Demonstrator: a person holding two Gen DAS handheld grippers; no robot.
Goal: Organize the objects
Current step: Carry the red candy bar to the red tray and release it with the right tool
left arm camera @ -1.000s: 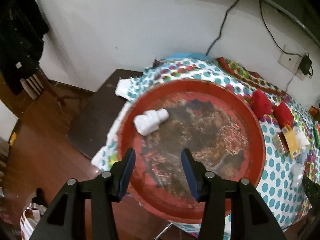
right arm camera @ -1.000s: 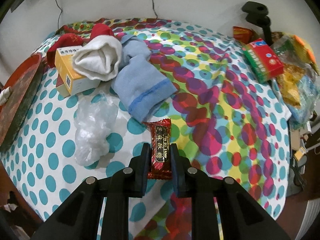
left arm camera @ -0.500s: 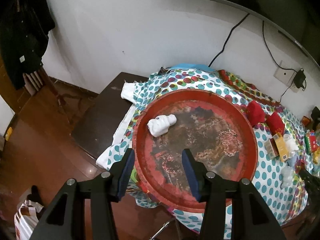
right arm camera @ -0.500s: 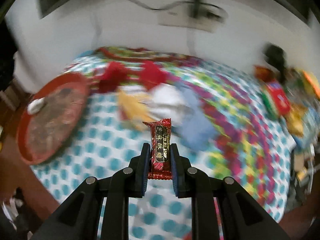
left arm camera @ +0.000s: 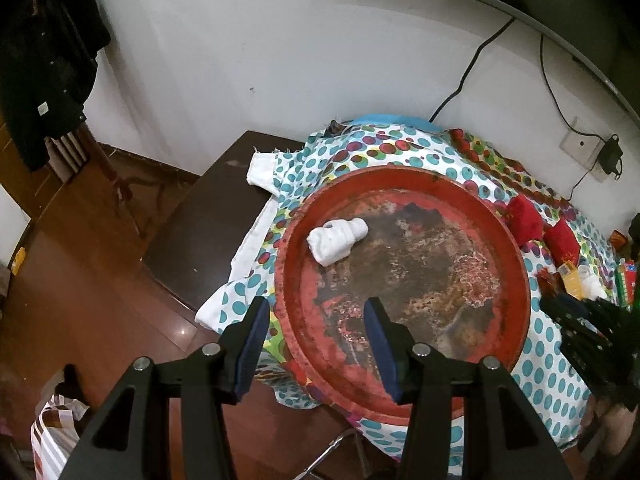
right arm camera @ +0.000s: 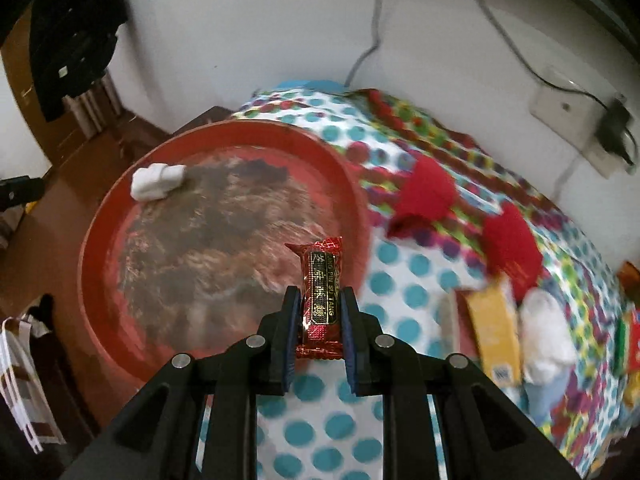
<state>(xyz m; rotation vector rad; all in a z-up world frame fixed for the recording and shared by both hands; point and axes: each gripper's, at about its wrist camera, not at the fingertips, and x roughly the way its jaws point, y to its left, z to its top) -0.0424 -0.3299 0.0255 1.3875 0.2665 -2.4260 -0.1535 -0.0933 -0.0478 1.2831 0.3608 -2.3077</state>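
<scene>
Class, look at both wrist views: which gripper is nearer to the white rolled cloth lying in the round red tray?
Left. The left gripper hangs open over the tray's near rim, with the white rolled cloth just ahead. The right gripper, holding a red candy wrapper, is at the opposite rim.

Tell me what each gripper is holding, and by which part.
The right gripper is shut on the red candy bar, its jaws clamping the wrapper's long sides at the lower half. The left gripper is open over the red tray, holding nothing.

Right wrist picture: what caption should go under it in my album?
Right gripper fingers shut on a red candy bar beside the big red tray.
</scene>
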